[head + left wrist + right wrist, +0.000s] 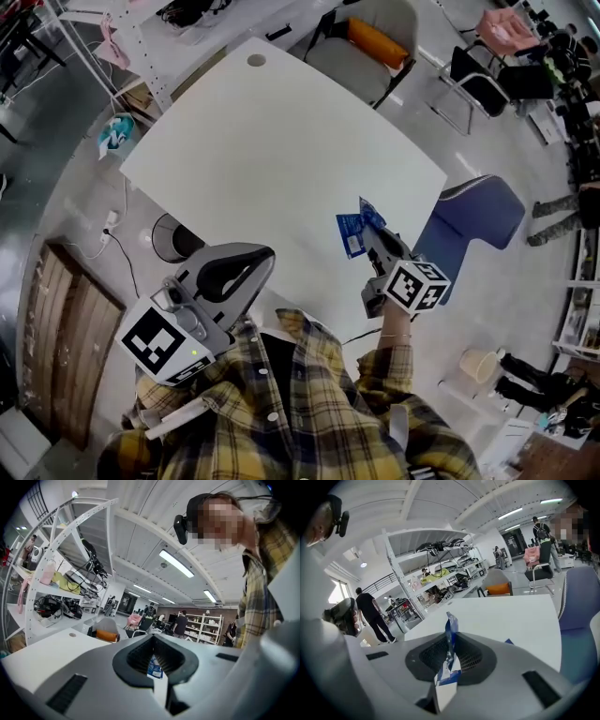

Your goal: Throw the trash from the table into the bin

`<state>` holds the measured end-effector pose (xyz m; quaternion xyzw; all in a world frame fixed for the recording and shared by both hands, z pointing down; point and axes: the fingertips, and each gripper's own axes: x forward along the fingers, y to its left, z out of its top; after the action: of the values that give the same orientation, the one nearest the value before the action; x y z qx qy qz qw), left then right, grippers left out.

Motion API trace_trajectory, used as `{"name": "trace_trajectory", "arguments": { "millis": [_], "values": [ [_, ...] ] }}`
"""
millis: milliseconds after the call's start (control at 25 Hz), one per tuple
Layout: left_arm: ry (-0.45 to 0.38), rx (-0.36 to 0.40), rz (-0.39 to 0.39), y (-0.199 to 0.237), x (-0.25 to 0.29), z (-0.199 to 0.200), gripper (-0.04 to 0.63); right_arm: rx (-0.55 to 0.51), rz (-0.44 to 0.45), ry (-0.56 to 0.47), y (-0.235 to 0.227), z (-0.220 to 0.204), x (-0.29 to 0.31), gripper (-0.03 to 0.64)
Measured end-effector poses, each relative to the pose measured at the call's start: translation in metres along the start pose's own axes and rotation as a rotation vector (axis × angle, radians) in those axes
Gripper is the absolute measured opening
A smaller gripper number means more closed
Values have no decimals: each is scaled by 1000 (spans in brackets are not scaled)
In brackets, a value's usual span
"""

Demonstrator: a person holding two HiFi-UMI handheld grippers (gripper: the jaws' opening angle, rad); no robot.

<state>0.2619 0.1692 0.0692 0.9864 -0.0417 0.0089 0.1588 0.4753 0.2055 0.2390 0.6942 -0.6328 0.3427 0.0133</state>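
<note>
Wrapper (350, 234) sits clenched in the right gripper (367, 230), with the round floor bin (170, 238) leftward, nearer the left gripper (265, 255).

Yellow-and-dark plaid shirt (309, 412) with white buttons; grey left gripper (264, 256) and right gripper (369, 232), black-and-white marker cubes (156, 343).

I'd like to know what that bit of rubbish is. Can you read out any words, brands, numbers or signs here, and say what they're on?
Blue wrapper pinched in the right gripper: white print, too blurred to read.
Right marker cube and left marker cube: black-and-white square patterns, no letters or numbers.
Nothing else legible in any view.
</note>
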Motion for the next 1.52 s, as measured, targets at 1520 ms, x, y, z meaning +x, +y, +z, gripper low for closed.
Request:
{"name": "trace_trajectory", "arguments": {
  "millis": [1520],
  "values": [
    [-43,-187,388,262,-378,-19,6,-104,376,407,462,-213,309,30]
  ]
}}
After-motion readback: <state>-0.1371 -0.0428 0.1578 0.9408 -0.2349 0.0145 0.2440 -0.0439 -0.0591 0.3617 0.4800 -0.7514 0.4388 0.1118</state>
